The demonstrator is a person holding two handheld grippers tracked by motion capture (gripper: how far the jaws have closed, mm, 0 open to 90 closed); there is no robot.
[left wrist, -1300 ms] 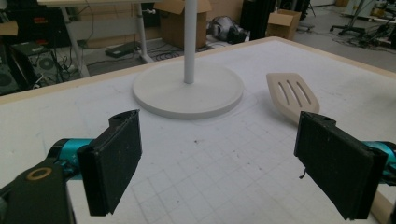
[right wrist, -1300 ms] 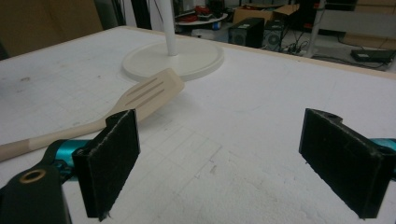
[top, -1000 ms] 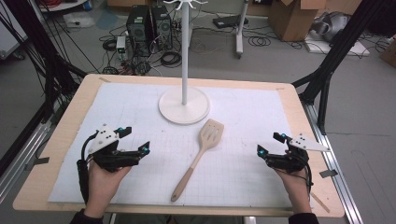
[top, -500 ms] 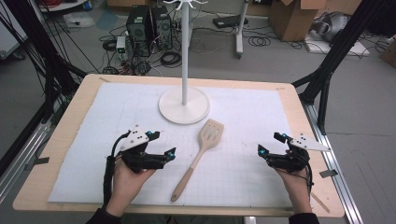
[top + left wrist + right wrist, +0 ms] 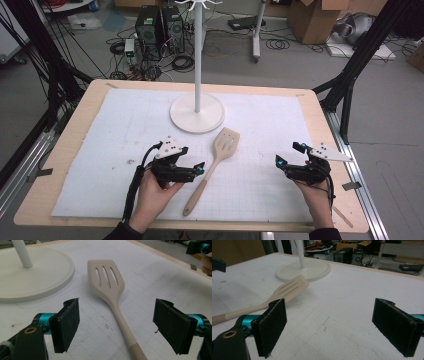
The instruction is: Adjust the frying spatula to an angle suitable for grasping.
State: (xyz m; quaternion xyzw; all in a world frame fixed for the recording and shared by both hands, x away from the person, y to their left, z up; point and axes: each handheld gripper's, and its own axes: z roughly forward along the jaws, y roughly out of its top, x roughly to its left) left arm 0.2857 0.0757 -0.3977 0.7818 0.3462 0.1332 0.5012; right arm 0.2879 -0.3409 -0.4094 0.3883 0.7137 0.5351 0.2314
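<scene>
My left gripper (image 5: pixel 116 325) gapes wide, jaws just closing slightly, straddling one spatula's (image 5: pixel 108 282) handle untouched. My right gripper (image 5: pixel 339 327) hangs released, empty

I count one wooden spatula (image 5: pixel 214 167) with three slots in its blade, lying just in front of the one white stand (image 5: pixel 197 111). One white mat (image 5: pixel 100 150) lies under that stand. I hold two grippers, left gripper (image 5: pixel 199 169) and right gripper (image 5: pixel 287 154).
</scene>
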